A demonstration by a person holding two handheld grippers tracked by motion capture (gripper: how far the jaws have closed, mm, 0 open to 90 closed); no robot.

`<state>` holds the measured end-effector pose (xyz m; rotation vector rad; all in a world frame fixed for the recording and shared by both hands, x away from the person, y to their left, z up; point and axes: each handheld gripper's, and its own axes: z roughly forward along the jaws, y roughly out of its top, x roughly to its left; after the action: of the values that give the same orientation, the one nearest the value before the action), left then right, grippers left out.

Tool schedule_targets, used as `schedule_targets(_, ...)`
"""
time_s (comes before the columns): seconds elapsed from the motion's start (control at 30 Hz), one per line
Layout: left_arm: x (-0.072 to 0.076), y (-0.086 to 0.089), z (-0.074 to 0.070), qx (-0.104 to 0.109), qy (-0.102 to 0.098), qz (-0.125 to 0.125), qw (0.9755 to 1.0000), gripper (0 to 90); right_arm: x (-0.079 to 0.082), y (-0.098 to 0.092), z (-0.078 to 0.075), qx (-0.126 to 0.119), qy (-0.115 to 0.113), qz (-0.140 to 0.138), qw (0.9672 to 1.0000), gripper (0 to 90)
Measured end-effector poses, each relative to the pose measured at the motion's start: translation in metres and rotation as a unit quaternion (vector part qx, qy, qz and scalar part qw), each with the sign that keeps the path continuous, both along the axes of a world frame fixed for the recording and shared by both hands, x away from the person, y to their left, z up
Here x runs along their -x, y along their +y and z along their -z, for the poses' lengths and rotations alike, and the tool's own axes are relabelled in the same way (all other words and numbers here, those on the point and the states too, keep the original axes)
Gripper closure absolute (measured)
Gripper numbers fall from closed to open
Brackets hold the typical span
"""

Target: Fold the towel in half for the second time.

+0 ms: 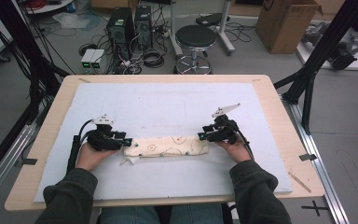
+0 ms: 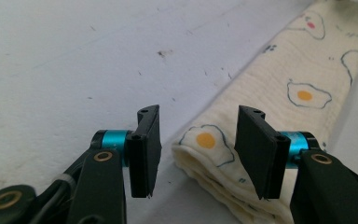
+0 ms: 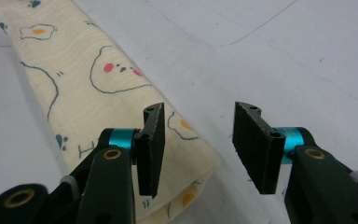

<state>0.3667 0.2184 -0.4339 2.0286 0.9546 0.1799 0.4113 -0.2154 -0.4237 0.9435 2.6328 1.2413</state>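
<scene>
A cream cloth [image 1: 168, 146] printed with fried eggs lies folded into a long strip across the near middle of the white mat [image 1: 168, 100]. My left gripper [image 1: 128, 141] is at the strip's left end, held low in the person's left hand. In the left gripper view the folded corner of the cloth [image 2: 303, 70] lies between the open jaws of the left gripper [image 2: 199, 112], and the pads do not touch it. My right gripper [image 1: 200, 136] is at the strip's right end. In the right gripper view the right gripper [image 3: 200, 108] is open, with the end of the cloth [image 3: 74, 79] under its left jaw.
The mat covers most of a wooden table [image 1: 51, 126]. Beyond the table's far edge stand a black stool [image 1: 196, 37], computer towers [image 1: 121, 25] with cables, and a cardboard box [image 1: 284, 23]. A black frame post [image 1: 317, 60] rises at the table's right.
</scene>
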Motion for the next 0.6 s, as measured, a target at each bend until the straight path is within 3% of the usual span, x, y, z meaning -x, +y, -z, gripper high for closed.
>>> schedule_targets(0.1, -0.0014, 0.0, 0.0021, -0.006, 0.009, 0.002, 0.9999, 52.7, -0.002, -0.0008, 0.0031, -0.004, 0.022, -0.004, 0.9997, 54.8)
schedule_targets(0.17, -0.0016, -0.0003, 0.0031, -0.012, 0.014, 0.005, 0.9998, 55.7, -0.0034, -0.0013, 0.0063, 0.007, 0.033, -0.003, 0.9994, 56.4)
schedule_targets(0.47, -0.0003, -0.0028, 0.0028, -0.032, 0.014, 0.012, 0.9993, 71.9, -0.0021, 0.0027, 0.0085, 0.024, 0.044, -0.023, 0.9985, 78.4)
schedule_targets(0.6, 0.0002, -0.0059, -0.0008, -0.044, 0.006, 0.013, 0.9989, 78.6, 0.0006, 0.0052, 0.0056, 0.035, 0.03, -0.027, 0.9986, 81.3)
